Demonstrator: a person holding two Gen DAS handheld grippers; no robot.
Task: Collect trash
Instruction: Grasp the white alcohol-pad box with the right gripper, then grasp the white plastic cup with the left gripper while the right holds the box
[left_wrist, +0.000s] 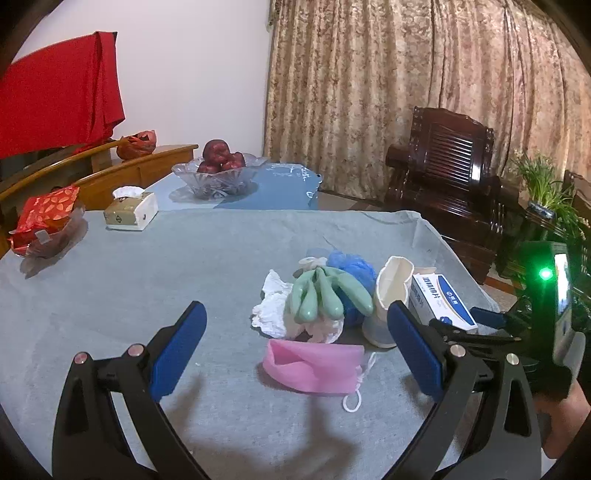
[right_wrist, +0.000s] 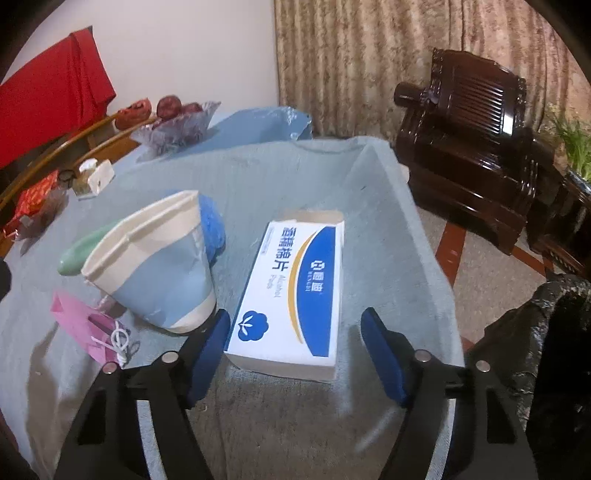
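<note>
A table under a grey cloth (left_wrist: 147, 280) fills the near scene, with a patterned curtain (left_wrist: 406, 92) and a dark wooden armchair (left_wrist: 450, 177) behind it on the right. At the far left of the table stand a glass bowl of red fruit (left_wrist: 219, 173), a tissue box (left_wrist: 131, 212) and a red packet on a dish (left_wrist: 46, 221). The trash lies bunched at the near right of the cloth: a white and blue carton of alcohol pads (right_wrist: 291, 299) lying flat, and just left of it a squashed paper cup (right_wrist: 155, 266) on its side, a green rubber glove (left_wrist: 325, 295) lying over crumpled white tissue (left_wrist: 273, 310), a blue mesh puff (left_wrist: 351, 269) behind the glove, and nearest of all a pink face mask (left_wrist: 314, 365) with its white ear loop. The left gripper (left_wrist: 295, 332) hangs above the mask with its blue pads wide apart and nothing between them. The right gripper (right_wrist: 295, 332) straddles the near end of the carton, its left pad at the carton's edge, its right pad clear of it, so the tongs stand apart and grip nothing.
</note>
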